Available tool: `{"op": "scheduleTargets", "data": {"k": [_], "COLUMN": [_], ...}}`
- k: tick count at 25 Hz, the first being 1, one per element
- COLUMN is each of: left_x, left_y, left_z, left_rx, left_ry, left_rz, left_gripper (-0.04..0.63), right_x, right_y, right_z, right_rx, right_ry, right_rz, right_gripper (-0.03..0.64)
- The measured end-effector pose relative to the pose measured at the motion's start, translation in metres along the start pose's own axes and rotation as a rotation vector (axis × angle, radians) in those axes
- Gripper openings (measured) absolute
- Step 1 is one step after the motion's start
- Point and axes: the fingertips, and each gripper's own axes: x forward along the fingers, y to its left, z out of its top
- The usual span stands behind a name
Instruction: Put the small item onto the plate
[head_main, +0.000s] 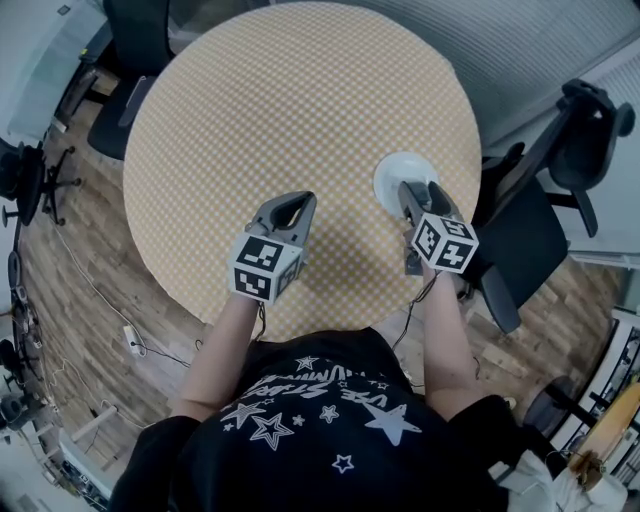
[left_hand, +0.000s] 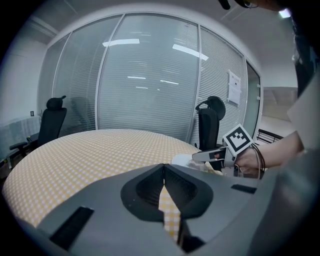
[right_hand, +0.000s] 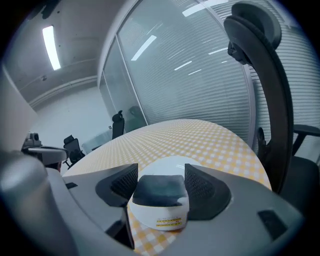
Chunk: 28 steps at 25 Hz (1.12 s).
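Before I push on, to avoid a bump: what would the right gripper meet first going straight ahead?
Probably the white plate, lying just beyond the jar clamped in the right gripper; its height above it is unclear.

Soft ceiling light falls evenly, strip glare streaks the glass wall (left_hand: 150, 75), and fisheye corners go dark.

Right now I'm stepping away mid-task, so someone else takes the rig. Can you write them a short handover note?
Left gripper: shut, empty, held above the checked table.
Right gripper: shut on the small jar, white with a dark lid.
Plate: white, just beyond the jar, nothing visible on it.
Done: jar is gripped at the plate's near edge.
Left: carry it over the plate, set it down, open the gripper.
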Motion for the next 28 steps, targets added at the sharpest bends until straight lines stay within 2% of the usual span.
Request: {"op": "scheduleTargets", "data": {"k": [10,15,23,28], "left_x": [-0.002,-0.005,-0.032,-0.068], "left_y": [0.001,-0.005,-0.003,-0.004], "left_z": [-0.008,-0.012,-0.011,-0.008], "left_rx": [-0.021,-0.02,-0.023,-0.034], "left_ry": [0.012,0.013,-0.036,-0.083], "left_rz": [0.0,-0.008,0.015,0.026], "left_gripper": [0.008,0.008,0.008,0.008], "right_x": [0.014,0.02,-0.008,-0.037], "right_y": [0.002,0.007,0.016,0.043], "right_z": [-0.028,-0.03,-0.021,-0.007], "right_rx": [-0.204,-0.16,-0.187,-0.173], "right_ry": [0.112,0.157,0.091,0.025], "right_rz": [-0.065,-0.04,-0.069,-0.061], "right_gripper": [0.296,0.296,0.298,0.296]}}
